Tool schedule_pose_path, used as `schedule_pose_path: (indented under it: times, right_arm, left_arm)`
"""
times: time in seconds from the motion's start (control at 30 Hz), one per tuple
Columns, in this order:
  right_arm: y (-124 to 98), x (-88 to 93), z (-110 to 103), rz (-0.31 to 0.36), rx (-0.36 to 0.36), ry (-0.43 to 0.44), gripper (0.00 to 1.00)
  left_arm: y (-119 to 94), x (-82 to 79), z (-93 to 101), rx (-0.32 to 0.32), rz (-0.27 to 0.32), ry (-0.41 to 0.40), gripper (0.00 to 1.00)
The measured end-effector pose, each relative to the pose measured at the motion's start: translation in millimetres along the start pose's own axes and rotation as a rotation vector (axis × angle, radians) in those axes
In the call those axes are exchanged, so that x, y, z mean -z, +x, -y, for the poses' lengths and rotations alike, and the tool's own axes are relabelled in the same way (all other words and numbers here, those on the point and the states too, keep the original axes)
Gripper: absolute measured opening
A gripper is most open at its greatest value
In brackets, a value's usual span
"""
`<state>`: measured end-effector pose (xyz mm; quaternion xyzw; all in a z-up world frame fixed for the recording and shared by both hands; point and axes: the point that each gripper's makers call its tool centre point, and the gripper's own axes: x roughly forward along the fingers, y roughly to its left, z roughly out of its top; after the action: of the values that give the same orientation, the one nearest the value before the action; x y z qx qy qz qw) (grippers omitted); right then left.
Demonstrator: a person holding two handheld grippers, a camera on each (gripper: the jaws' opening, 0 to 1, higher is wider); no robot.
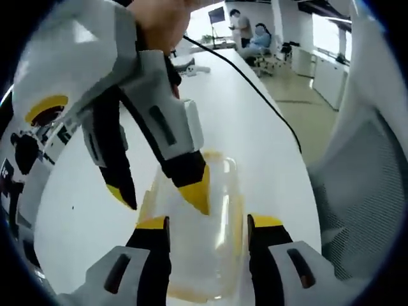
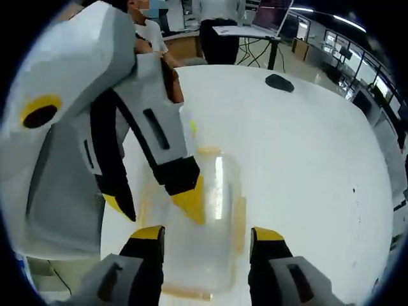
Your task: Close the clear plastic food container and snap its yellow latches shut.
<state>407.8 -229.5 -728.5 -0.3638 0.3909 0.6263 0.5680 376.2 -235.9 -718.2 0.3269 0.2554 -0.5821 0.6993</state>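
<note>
Left claw point(image 1: 208, 224) jaws rise from the bottom of the left gripper view, spread wide, straddling the near end of the clear container point(image 1: 197, 223) without pinching it. Right claw point(image 2: 207, 234) does the same in the right gripper view: jaws parted, gripping nothing, container point(image 2: 194, 217) between them.

Each claw also shows in the other's view, reaching in from the upper left, yellow tips angled down onto the lid. So both sit right at the box from opposite ends; neither is clearly nearer.

Tabletop point(image 2: 306, 146) is white, smooth, glossy and rounded at the edge. Container lies flat on it, long axis running straight away from each claw along its jaw line.

Container is a rounded rectangular tub of thin transparent plastic, with glare streaks on the lid. Lid looks seated, though that can't be confirmed. Yellow latches point(image 2: 239, 213) show as translucent strips along the sides and ends; whether they are snapped can't be told.

Black cable point(image 1: 255, 89) trails across the tabletop, and a dark mouse-like object point(image 2: 279, 81) sits well apart.
</note>
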Motion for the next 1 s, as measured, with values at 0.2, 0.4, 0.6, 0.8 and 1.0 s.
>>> schedule_pose_path:
  times: [0.2,0.4,0.6,0.8,1.0]
  right_arm:
    - [-8.0,-0.5,-3.0,0.042,0.005,0.034,0.54]
    - [-13.5,5.6,-7.8,0.045,0.013,0.049,0.57]
    - [-16.5,11.1,-15.8,0.066,0.005,0.076,0.64]
    - [-13.4,21.1,-26.1,0.061,-0.010,0.104,0.74]
    - [-7.6,35.0,-20.8,0.030,0.043,0.109,0.98]
  left_arm:
    - [-10.9,3.8,-14.8,0.005,0.001,-0.019,0.54]
    - [-21.3,12.3,-22.9,0.047,-0.036,-0.012,0.58]
    - [-23.7,24.4,-21.0,0.121,-0.086,-0.032,0.62]
    - [-20.0,31.7,-19.7,0.158,-0.127,-0.036,0.74]
    - [-15.6,43.4,-18.9,0.191,-0.177,-0.009,0.84]
